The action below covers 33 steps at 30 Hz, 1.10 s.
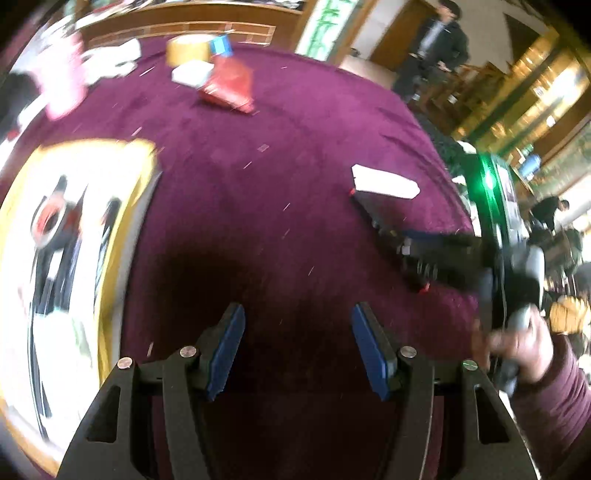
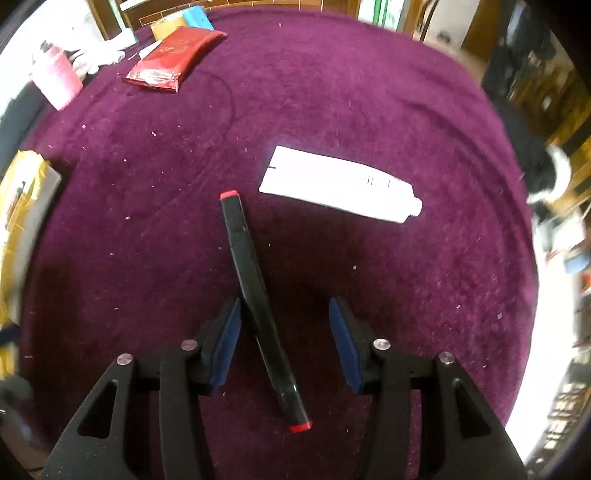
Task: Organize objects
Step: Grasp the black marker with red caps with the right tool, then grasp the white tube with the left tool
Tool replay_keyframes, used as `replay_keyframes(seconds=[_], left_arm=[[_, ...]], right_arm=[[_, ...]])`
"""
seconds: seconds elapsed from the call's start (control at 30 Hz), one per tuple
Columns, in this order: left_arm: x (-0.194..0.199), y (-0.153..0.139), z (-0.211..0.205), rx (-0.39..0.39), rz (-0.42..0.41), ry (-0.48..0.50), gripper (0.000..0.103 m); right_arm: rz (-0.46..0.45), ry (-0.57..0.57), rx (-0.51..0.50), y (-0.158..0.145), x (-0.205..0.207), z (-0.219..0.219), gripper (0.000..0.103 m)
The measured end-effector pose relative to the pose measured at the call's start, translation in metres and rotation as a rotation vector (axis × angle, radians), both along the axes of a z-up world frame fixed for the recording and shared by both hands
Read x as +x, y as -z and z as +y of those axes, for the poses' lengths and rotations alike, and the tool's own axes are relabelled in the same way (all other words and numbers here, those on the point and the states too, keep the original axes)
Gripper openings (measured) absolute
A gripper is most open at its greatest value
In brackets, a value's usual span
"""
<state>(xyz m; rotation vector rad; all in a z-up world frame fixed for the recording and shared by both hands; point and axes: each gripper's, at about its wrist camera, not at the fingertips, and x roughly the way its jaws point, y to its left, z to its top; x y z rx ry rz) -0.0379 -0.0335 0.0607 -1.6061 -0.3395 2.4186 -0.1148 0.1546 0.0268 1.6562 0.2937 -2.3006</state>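
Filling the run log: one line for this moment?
left gripper: open, empty | right gripper: open, astride black marker | white tube: beside marker

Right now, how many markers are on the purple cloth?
1. The black marker with red ends lies between the right gripper's open fingers, just left of the white tube. Others could sit beyond the frame edges.

We see a round surface [image 2: 332,92] covered in deep purple cloth filling most of both views. Beyond its far edge, at the top of the frame, stands wooden furniture [image 1: 177,26] — and at upper right a bright, warmly lit room [image 1: 535,92] with a person standing [image 1: 436,44].
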Motion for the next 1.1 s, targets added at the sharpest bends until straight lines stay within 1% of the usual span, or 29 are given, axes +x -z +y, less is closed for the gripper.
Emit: replay_keyframes(seconds=[0.03, 0.07, 0.13, 0.2, 0.27, 0.33, 0.37, 0.43, 0.47, 0.57, 0.63, 0.73, 0.77, 0.8, 0.9, 0.93, 0.97, 1.03, 1.1], left_arm=[[-0.012, -0.001, 0.006, 0.0, 0.01, 0.023, 0.054], [-0.022, -0.001, 0.011, 0.004, 0.018, 0.042, 0.054], [-0.037, 0.002, 0.022, 0.014, 0.018, 0.088, 0.054], [-0.056, 0.007, 0.043, 0.032, 0.028, 0.171, 0.054], [-0.077, 0.011, 0.068, 0.002, 0.052, 0.266, 0.054], [-0.092, 0.01, 0.091, -0.019, 0.101, 0.363, 0.054], [-0.102, 0.011, 0.104, -0.039, 0.123, 0.41, 0.054], [-0.119, 0.015, 0.129, -0.092, 0.149, 0.495, 0.054], [-0.128, 0.018, 0.142, -0.13, 0.162, 0.541, 0.054], [-0.148, 0.03, 0.171, -0.236, 0.165, 0.63, 0.054], [-0.162, 0.041, 0.185, -0.297, 0.161, 0.657, 0.054], [-0.172, 0.053, 0.198, -0.35, 0.159, 0.693, 0.054], [-0.172, 0.056, 0.202, -0.363, 0.157, 0.703, 0.055], [-0.171, 0.054, 0.203, -0.358, 0.167, 0.699, 0.055], [-0.168, 0.054, 0.204, -0.367, 0.152, 0.678, 0.055], [-0.166, 0.053, 0.205, -0.367, 0.145, 0.679, 0.05], [-0.162, 0.052, 0.204, -0.356, 0.135, 0.687, 0.04], [-0.155, 0.051, 0.203, -0.337, 0.125, 0.698, 0.032], [-0.146, 0.049, 0.2, -0.329, 0.125, 0.707, 0.031]], right_arm=[[-0.003, 0.001, -0.003, -0.002, 0.002, 0.004, 0.016], [-0.004, 0.008, -0.014, -0.004, 0.007, 0.01, 0.012], [0.006, 0.034, -0.022, -0.009, 0.012, 0.022, 0.012], [0.004, 0.084, -0.036, -0.014, 0.022, 0.047, 0.012], [-0.006, 0.136, -0.046, -0.018, 0.031, 0.071, 0.012], [-0.02, 0.182, -0.058, -0.02, 0.042, 0.095, 0.012], [-0.038, 0.215, -0.079, -0.019, 0.048, 0.109, 0.012], [-0.066, 0.257, -0.112, -0.015, 0.057, 0.122, 0.012], [-0.084, 0.284, -0.139, -0.012, 0.062, 0.132, 0.013], [-0.115, 0.34, -0.194, -0.005, 0.071, 0.148, 0.013], [-0.118, 0.371, -0.247, -0.003, 0.074, 0.157, 0.013], [-0.123, 0.398, -0.294, -0.003, 0.075, 0.164, 0.013], [-0.123, 0.403, -0.303, -0.002, 0.075, 0.165, 0.013], [-0.122, 0.406, -0.31, -0.002, 0.075, 0.164, 0.013], [-0.12, 0.419, -0.327, -0.001, 0.076, 0.165, 0.013], [-0.119, 0.42, -0.328, -0.001, 0.077, 0.168, 0.013], [-0.12, 0.42, -0.324, -0.001, 0.076, 0.167, 0.013], [-0.123, 0.422, -0.317, -0.001, 0.074, 0.166, 0.013], [-0.122, 0.425, -0.302, -0.001, 0.069, 0.163, 0.013]])
